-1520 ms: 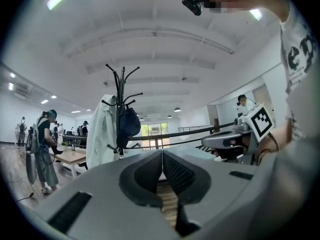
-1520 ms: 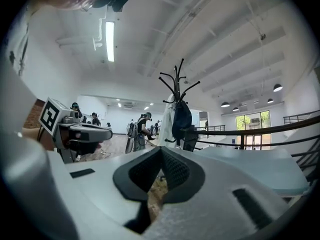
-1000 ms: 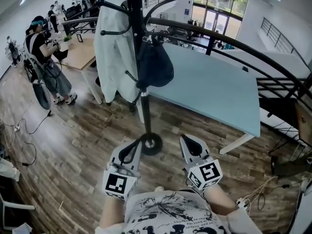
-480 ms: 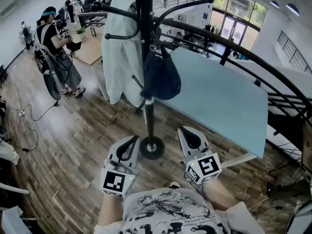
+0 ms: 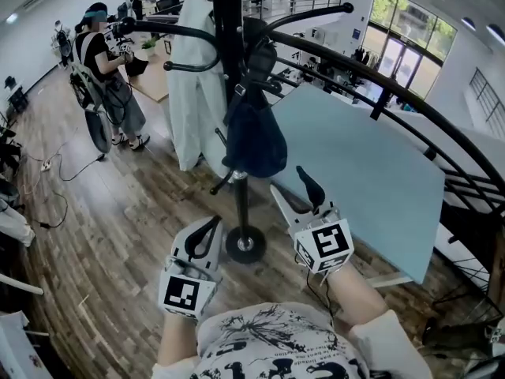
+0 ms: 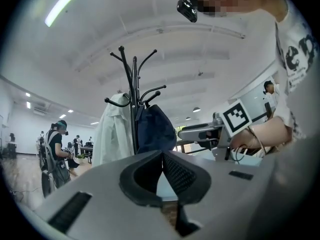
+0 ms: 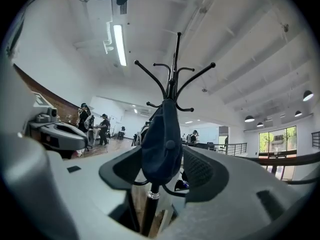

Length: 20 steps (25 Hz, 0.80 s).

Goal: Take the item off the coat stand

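A black coat stand (image 5: pixel 229 22) rises in front of me on a round base (image 5: pixel 245 245). From its hooks hang a dark navy bag (image 5: pixel 254 136) and a white coat (image 5: pixel 197 93). My right gripper (image 5: pixel 289 181) is raised toward the bag's lower right side, still short of it, and its jaws are opening. In the right gripper view the bag (image 7: pixel 162 144) shows between the parted pads, with nothing pressed. My left gripper (image 5: pixel 211 229) hangs low by the stand's base, shut and empty. The left gripper view shows the stand (image 6: pixel 134 109), the bag (image 6: pixel 155 129) and the coat (image 6: pixel 114 134) ahead.
A pale blue table (image 5: pixel 371 164) stands right behind the stand. A dark curved railing (image 5: pixel 410 93) runs over it on the right. A person (image 5: pixel 102 69) stands at the far left by a wooden desk. Cables lie on the wood floor (image 5: pixel 118 212) at left.
My right gripper has lifted up and forward toward the bag, and its jaws have gone from shut to parted. The left gripper has stayed low and shut.
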Each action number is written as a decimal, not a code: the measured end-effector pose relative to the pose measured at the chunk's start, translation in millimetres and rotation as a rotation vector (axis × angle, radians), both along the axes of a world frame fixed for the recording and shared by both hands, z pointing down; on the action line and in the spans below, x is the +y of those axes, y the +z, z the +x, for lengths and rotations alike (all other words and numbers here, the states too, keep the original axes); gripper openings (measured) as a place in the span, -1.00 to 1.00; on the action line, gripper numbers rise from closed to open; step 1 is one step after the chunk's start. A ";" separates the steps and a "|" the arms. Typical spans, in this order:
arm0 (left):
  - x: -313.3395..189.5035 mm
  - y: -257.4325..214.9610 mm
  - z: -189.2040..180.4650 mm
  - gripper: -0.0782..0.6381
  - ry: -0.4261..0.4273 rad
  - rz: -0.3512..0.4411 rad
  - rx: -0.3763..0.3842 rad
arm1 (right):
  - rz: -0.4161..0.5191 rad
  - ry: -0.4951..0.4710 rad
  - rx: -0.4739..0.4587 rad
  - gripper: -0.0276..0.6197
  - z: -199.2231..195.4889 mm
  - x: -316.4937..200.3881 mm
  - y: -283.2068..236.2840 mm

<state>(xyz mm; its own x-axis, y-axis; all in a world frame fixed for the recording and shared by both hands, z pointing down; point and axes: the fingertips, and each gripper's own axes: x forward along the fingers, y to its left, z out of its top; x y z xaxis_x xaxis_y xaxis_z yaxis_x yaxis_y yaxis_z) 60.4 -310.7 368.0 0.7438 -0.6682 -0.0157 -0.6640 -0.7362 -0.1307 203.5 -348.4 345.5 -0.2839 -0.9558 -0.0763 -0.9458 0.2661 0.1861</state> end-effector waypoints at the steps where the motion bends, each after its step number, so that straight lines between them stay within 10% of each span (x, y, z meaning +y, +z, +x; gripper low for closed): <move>1: -0.4 -0.8 0.6 -0.77 -0.012 0.003 0.001 | 0.010 -0.003 0.008 -0.14 2.3 -8.9 -2.3; 10: -4.2 -0.9 -1.6 -0.77 -0.094 -0.010 -0.009 | 0.014 -0.104 -0.014 -0.04 -4.7 -70.1 -16.0; 20: -2.2 -5.5 -16.7 -0.77 -0.131 -0.007 -0.013 | 0.070 -0.105 -0.103 -0.84 -9.7 -84.9 -36.3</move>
<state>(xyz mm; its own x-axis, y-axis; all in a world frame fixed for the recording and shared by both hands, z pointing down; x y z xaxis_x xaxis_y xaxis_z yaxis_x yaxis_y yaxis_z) 43.7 -313.0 362.4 0.6503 -0.7596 -0.0014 -0.7528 -0.6442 -0.1353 193.9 -433.3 309.3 -0.3689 -0.9128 -0.1753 -0.9287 0.3540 0.1108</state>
